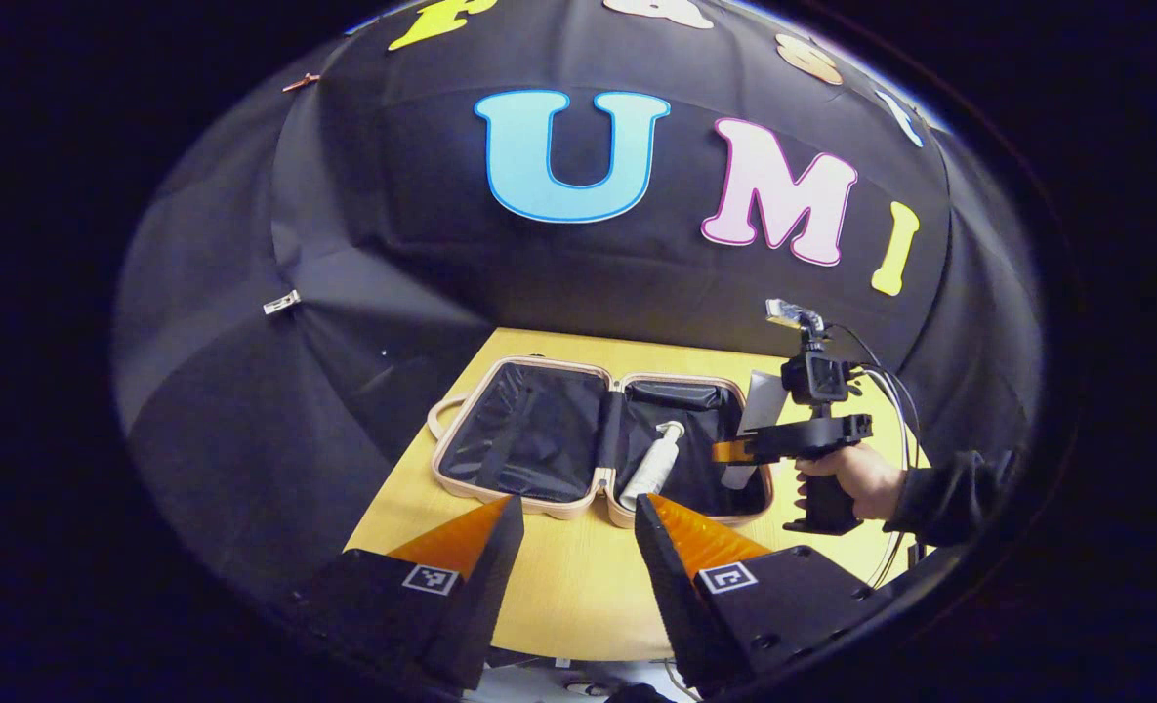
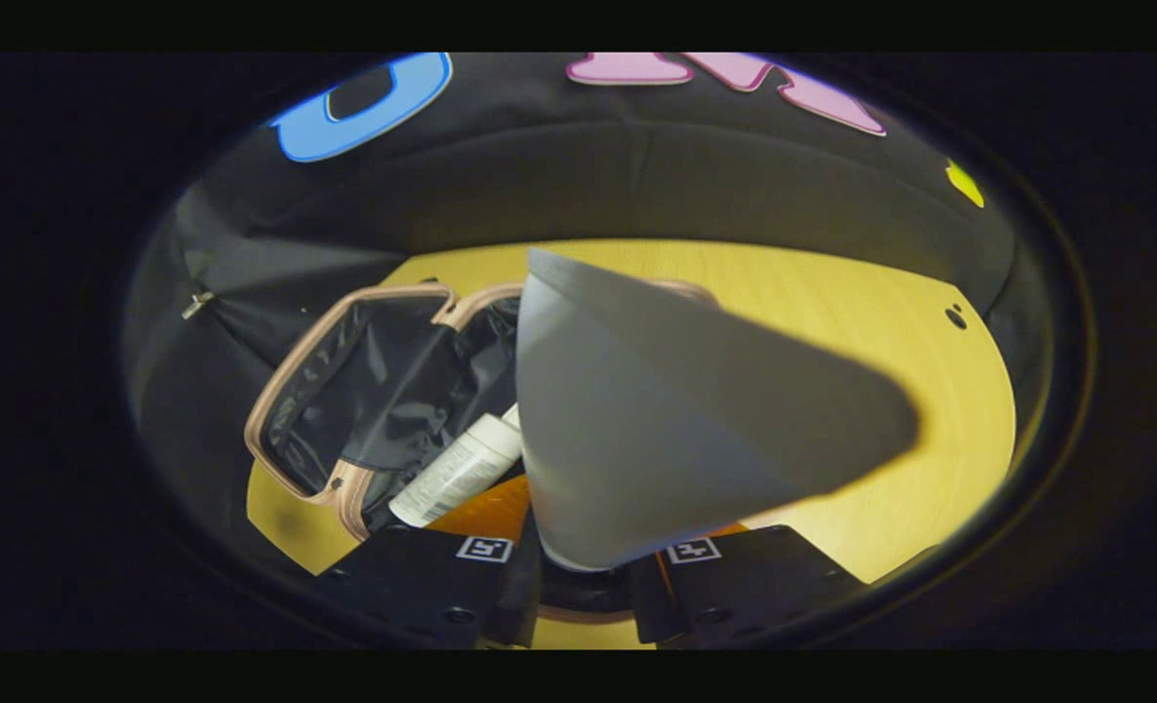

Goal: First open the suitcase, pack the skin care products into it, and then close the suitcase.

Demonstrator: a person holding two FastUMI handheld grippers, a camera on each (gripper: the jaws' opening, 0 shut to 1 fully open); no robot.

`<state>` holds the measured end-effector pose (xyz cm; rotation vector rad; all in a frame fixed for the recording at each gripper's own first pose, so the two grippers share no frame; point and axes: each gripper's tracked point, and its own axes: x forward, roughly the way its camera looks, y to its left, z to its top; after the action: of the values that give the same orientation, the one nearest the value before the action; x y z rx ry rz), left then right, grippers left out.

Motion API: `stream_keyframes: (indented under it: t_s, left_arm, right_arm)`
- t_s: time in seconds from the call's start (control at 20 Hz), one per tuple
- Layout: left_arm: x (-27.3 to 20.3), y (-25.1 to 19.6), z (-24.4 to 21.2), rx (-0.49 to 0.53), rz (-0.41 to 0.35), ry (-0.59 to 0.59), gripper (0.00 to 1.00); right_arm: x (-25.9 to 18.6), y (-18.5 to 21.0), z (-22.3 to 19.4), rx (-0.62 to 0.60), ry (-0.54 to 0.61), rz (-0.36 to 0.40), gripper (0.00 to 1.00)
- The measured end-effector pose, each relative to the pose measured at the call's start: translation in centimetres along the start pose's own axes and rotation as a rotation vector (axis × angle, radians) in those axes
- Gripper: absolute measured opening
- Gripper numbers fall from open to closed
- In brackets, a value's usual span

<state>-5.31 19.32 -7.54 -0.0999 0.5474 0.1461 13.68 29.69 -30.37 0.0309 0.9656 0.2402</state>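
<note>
Wooden table (image 1: 578, 586), open suitcase (image 1: 539, 439), right gripper (image 2: 586, 557) clamping grey tube (image 2: 656, 430)

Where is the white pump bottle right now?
In the left gripper view, the white pump bottle lies inside the right-hand half of the open beige suitcase, beside the centre hinge, left of the grey tube held by the right gripper.
</note>
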Motion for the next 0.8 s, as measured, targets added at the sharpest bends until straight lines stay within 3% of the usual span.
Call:
stream_keyframes:
  t_s: [0.05,0.15,0.2,0.3,0.4,0.45,0.5,0.55,0.8]
  left_arm:
    - [0.0,0.2,0.1,0.008,-0.007,-0.008,0.74]
    - [-0.2,0.9,-0.1,0.020,-0.013,-0.010,0.72]
    - [-0.1,1.3,-0.1,0.024,-0.005,-0.007,0.72]
    - [0.6,2.1,0.2,0.027,0.029,-0.005,0.72]
    - [1.4,2.2,0.6,0.000,0.049,-0.003,0.71]
    - [2.0,2.0,0.9,-0.014,0.051,-0.003,0.71]
    - [2.6,2.4,1.0,-0.020,0.064,-0.003,0.71]
    - [3.3,2.8,1.4,-0.020,0.077,-0.006,0.71]
    - [8.8,6.8,3.0,-0.036,0.139,-0.027,0.72]
  right_arm:
    - [0.7,-0.1,-0.6,0.001,0.033,-0.023,0.42]
    - [2.0,0.1,-1.7,0.029,0.092,-0.048,0.34]
    - [2.5,0.2,-2.6,0.064,0.140,-0.056,0.41]
    - [2.8,0.3,-3.5,0.144,0.213,-0.066,0.43]
    - [3.8,0.3,-2.4,0.177,0.184,-0.066,0.45]
    - [3.6,0.4,-2.2,0.186,0.197,-0.054,0.39]
    - [3.3,0.5,-2.0,0.204,0.210,-0.037,0.47]
    - [3.0,1.1,-1.8,0.224,0.211,-0.007,0.45]
    - [0.2,2.1,0.9,0.207,0.089,0.057,1.00]
